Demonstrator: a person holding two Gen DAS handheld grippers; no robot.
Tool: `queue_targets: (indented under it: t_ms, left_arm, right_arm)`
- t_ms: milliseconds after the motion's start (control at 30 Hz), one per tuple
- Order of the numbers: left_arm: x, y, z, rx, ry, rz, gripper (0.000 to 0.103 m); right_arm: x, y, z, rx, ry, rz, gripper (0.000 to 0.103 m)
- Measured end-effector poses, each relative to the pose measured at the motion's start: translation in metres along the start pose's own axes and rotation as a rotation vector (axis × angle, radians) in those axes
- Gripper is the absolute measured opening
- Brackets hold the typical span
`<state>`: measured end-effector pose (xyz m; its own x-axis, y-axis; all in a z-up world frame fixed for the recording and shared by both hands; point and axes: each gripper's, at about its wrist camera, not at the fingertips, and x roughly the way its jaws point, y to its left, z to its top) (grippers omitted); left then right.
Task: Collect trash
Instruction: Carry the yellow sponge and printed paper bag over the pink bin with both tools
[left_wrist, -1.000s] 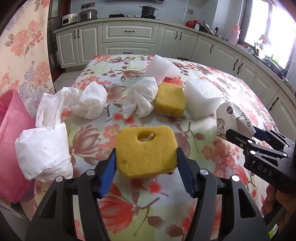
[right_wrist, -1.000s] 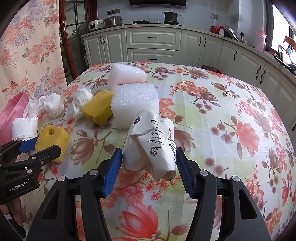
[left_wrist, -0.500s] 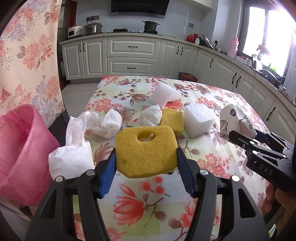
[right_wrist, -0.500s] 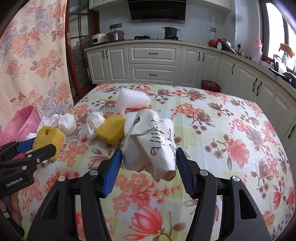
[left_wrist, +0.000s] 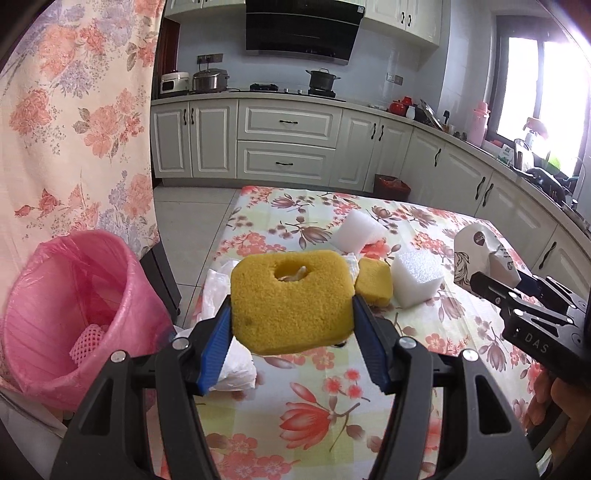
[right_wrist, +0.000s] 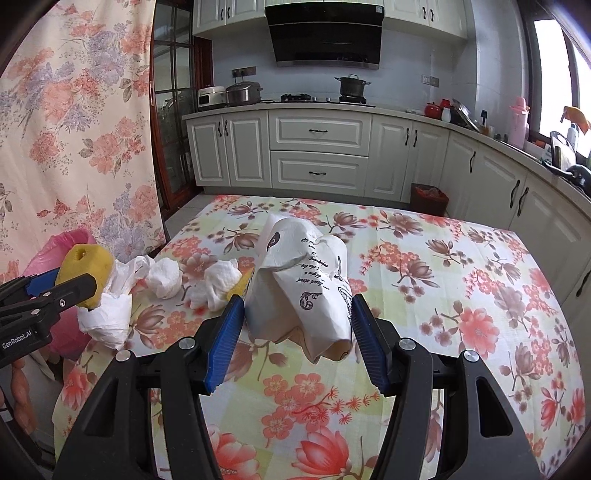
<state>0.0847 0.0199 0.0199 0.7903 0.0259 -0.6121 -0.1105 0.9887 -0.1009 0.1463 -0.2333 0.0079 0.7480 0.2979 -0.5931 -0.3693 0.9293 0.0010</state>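
The left tool (left_wrist: 291, 325) pinches the yellow sponge (left_wrist: 291, 299); the pink bin (left_wrist: 74, 295) sits at nine o'clock, nearer it. The right tool (right_wrist: 297, 328) pinches a crumpled paper bag (right_wrist: 306, 295).

"GenRobot.AI" on left gripper (right_wrist: 55, 291); "DAS" on right gripper (left_wrist: 517, 288)

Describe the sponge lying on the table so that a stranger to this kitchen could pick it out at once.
Start at the floral-clothed table. Near its left side lies a row of scraps: crumpled tissues, then the yellow sponge, then a white foam block. It is the only yellow piece lying on the cloth, without the hole of the held sponge.
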Motion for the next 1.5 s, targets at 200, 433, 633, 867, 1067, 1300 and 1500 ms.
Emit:
queue_targets:
  t_ms: [200,433,633,867,1067,1300,1500]
  left_arm:
    - [-0.013,0.017,0.002,-0.018,-0.022,0.024,0.060]
    - [-0.024,0.046,0.003,-0.048,-0.044,0.059,0.060]
    - [-0.038,0.080,0.003,-0.089,-0.067,0.103,0.060]
    - [-0.056,0.122,0.003,-0.128,-0.094,0.164,0.060]
    - [-0.070,0.159,0.004,-0.157,-0.114,0.220,0.060]
    - [-0.079,0.195,-0.001,-0.194,-0.114,0.265,0.060]
    - [-0.083,0.216,-0.007,-0.220,-0.109,0.289,0.060]
  right_arm:
    - [-0.006,0.017,0.010,-0.018,-0.024,0.015,0.057]
    - [-0.008,0.040,0.019,-0.044,-0.038,0.037,0.057]
    - [-0.007,0.067,0.027,-0.075,-0.044,0.073,0.057]
    - [-0.002,0.107,0.038,-0.120,-0.046,0.126,0.057]
    - [0.003,0.143,0.047,-0.160,-0.045,0.174,0.057]
    - [0.009,0.189,0.058,-0.204,-0.044,0.234,0.057]
    - [0.017,0.229,0.064,-0.233,-0.030,0.297,0.057]
